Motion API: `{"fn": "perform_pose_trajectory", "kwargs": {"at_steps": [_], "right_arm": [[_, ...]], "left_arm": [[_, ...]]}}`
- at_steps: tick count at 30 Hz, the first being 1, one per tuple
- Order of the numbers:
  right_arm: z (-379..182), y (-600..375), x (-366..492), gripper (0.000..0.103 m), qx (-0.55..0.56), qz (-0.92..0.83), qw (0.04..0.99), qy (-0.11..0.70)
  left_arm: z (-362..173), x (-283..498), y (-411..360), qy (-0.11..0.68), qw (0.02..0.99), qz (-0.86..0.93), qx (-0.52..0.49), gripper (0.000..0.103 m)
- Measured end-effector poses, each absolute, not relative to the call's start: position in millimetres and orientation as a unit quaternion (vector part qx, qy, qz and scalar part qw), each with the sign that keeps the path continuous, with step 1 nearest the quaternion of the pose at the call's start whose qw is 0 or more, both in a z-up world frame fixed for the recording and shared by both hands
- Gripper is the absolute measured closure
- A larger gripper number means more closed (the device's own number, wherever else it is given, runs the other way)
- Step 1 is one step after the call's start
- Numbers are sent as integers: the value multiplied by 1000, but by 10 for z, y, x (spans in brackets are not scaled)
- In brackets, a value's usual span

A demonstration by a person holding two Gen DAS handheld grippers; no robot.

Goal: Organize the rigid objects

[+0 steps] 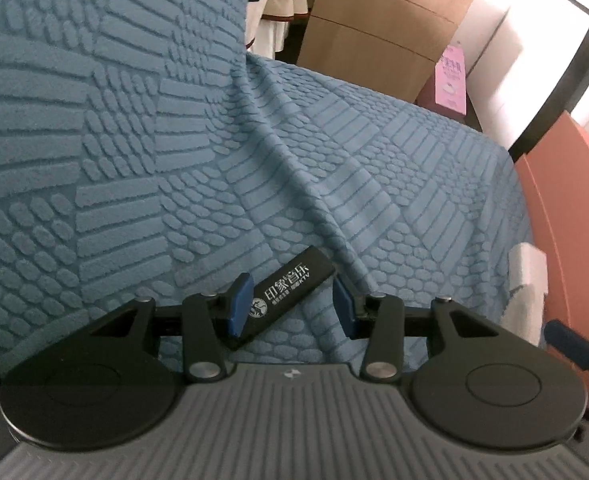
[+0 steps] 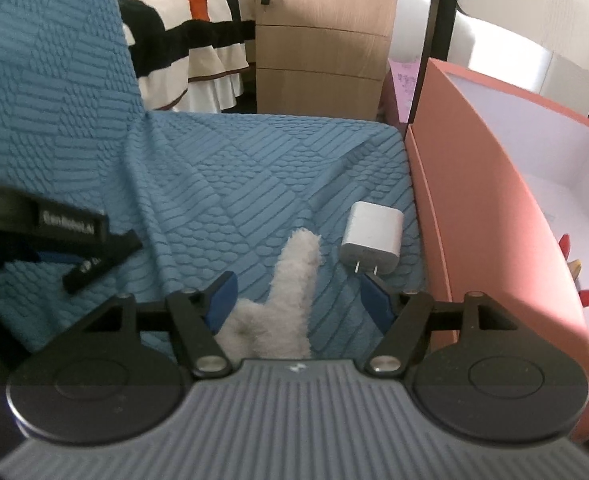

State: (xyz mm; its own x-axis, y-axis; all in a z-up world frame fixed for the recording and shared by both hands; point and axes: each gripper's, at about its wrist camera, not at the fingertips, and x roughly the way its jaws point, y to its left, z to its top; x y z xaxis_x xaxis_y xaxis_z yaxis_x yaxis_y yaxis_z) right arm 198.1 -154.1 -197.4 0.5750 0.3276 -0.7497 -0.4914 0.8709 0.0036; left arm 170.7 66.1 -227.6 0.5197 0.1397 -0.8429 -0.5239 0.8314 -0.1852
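The left gripper point(image 1: 292, 304) hung over the blue textured cover point(image 1: 198, 148) with its blue pads set moderately apart. Between them lay a slim black lighter point(image 1: 284, 290) printed with white characters, slanted across the gap; its lower end touched the left pad point(image 1: 240, 304), while the right pad stood clear of it, so nothing was clamped. From the right wrist view the same lighter point(image 2: 102, 266) showed at the left, lying on the cover under the left gripper's dark body.

The right gripper point(image 2: 298, 300) stood wide, its jaws parted around a grey fluffy plush piece point(image 2: 290, 288) that rose between them from the cover. The left pad point(image 2: 222, 300) sat just beside the plush; whether it touched could not be told, and the right pad was well clear. A white wall charger point(image 2: 372, 238) lay on the cover just beyond the right pad, prongs toward the gripper. Beside it stood an open pink box point(image 2: 482, 216) with a white interior.
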Motion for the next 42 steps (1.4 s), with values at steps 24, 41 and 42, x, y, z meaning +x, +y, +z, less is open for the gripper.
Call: {"fn": "perform_pose_trajectory", "kwargs": {"at_steps": [24, 41, 42], "right_arm": [[-2125, -1539, 1971, 54, -85, 253, 856, 443], [-1637, -1781, 2071, 55, -62, 250, 867, 427], [-1578, -1801, 2081, 55, -60, 249, 869, 423]], "left_arm": [[-2173, 1674, 588, 445, 851, 184, -211, 53], [-1830, 1557, 482, 421, 873, 124, -213, 51], [-1819, 1548, 491, 420, 873, 124, -214, 51]]}}
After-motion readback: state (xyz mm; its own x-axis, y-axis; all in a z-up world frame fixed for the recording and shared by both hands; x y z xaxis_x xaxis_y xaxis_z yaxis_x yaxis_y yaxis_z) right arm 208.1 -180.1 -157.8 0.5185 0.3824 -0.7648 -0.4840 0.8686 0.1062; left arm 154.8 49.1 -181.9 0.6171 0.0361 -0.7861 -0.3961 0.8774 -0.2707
